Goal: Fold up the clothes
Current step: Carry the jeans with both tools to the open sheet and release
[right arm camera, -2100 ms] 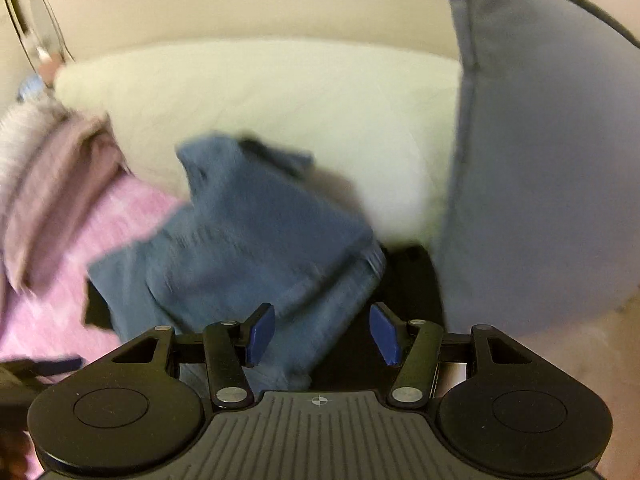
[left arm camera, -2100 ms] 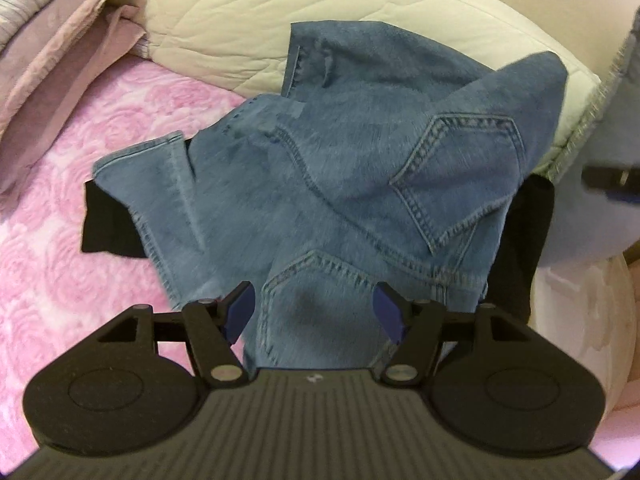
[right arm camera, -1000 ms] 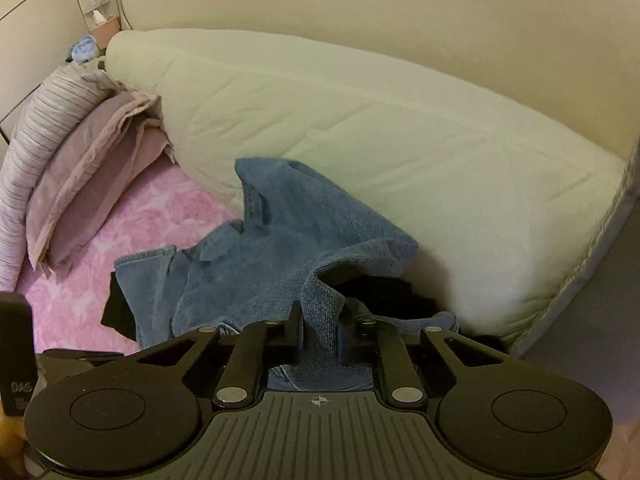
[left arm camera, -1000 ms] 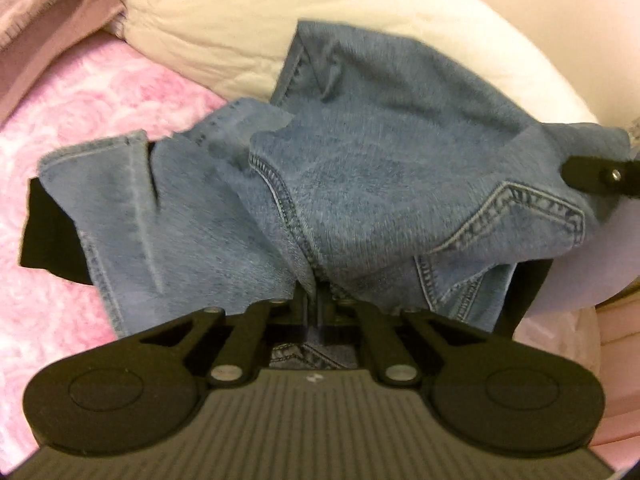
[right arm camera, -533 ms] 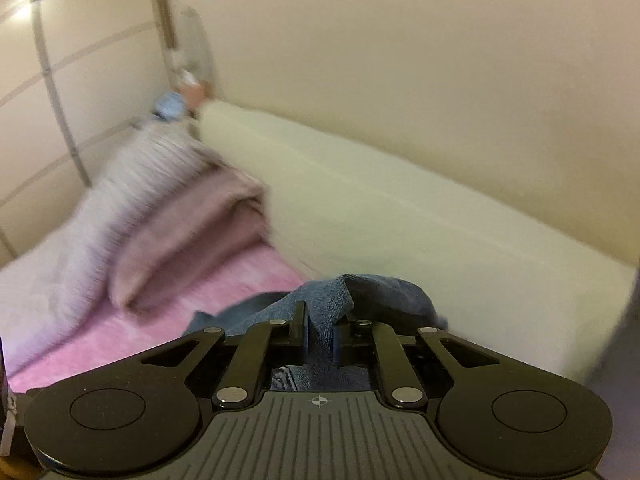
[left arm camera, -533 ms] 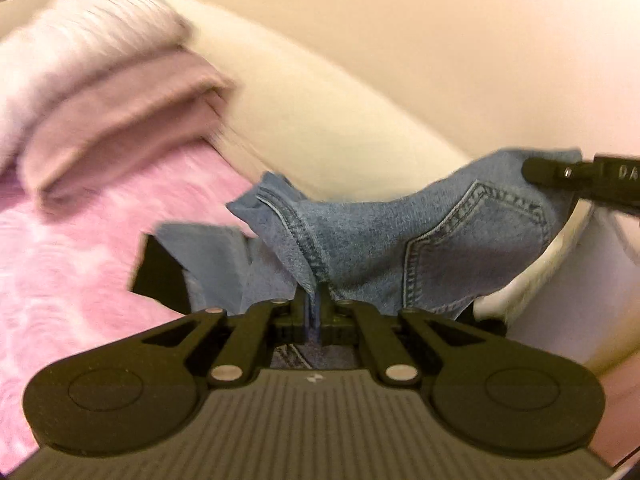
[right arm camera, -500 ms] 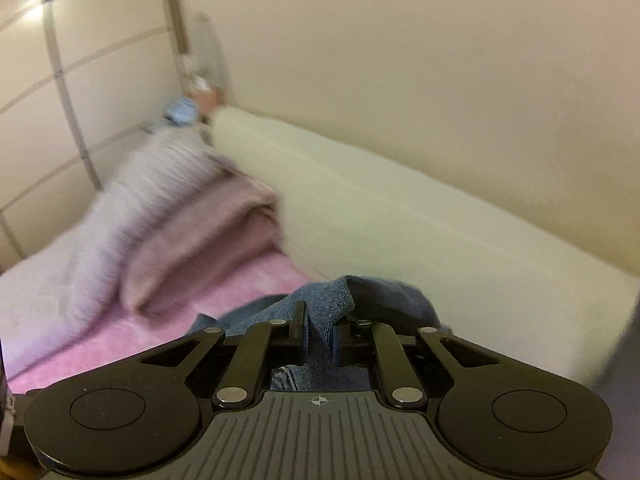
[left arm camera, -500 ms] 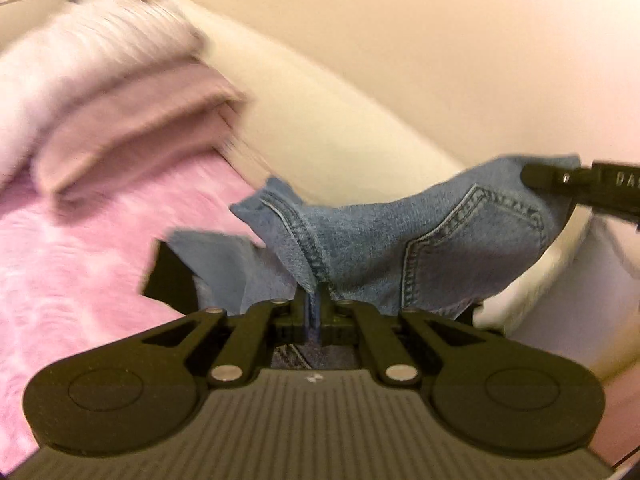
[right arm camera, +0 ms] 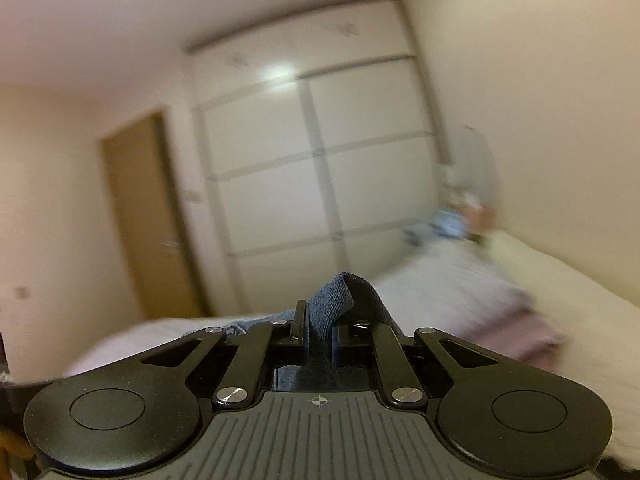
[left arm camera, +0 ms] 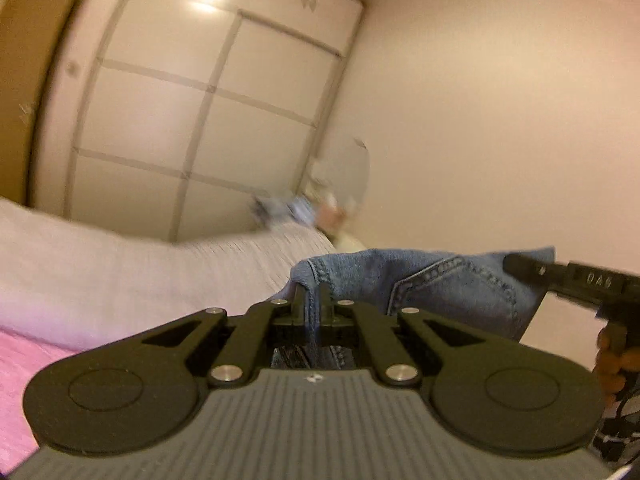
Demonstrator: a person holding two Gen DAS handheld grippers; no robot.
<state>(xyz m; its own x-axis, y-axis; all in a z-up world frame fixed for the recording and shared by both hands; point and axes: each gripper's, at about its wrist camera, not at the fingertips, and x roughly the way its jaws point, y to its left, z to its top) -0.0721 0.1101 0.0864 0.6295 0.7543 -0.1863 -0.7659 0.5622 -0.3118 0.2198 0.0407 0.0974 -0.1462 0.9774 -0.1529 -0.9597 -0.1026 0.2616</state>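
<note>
The blue denim jeans (left arm camera: 432, 280) hang in the air, stretched between both grippers by the waistband. My left gripper (left arm camera: 314, 300) is shut on the left end of the band, a fold of denim bulging above its pads. The right gripper (left arm camera: 528, 266) shows at the right edge of the left wrist view, clamped on the far corner near a back pocket, with a hand (left arm camera: 612, 360) on its handle. In the right wrist view my right gripper (right arm camera: 322, 322) is shut on a folded bunch of the jeans (right arm camera: 344, 296). The legs hang out of sight below.
Both views are blurred. A white wardrobe (right arm camera: 320, 160) with panelled doors stands at the back, a brown door (right arm camera: 148, 220) to its left. Pale folded bedding (left arm camera: 120, 272) lies on the pink bed cover (left arm camera: 24, 368). A cream quilt (right arm camera: 580, 300) runs along the right wall.
Both grippers closed on the jeans' waistband as it lay on the bed, then rose fast and tipped up toward level. The jeans are lifted off the pink cover and the views now face the wardrobe.
</note>
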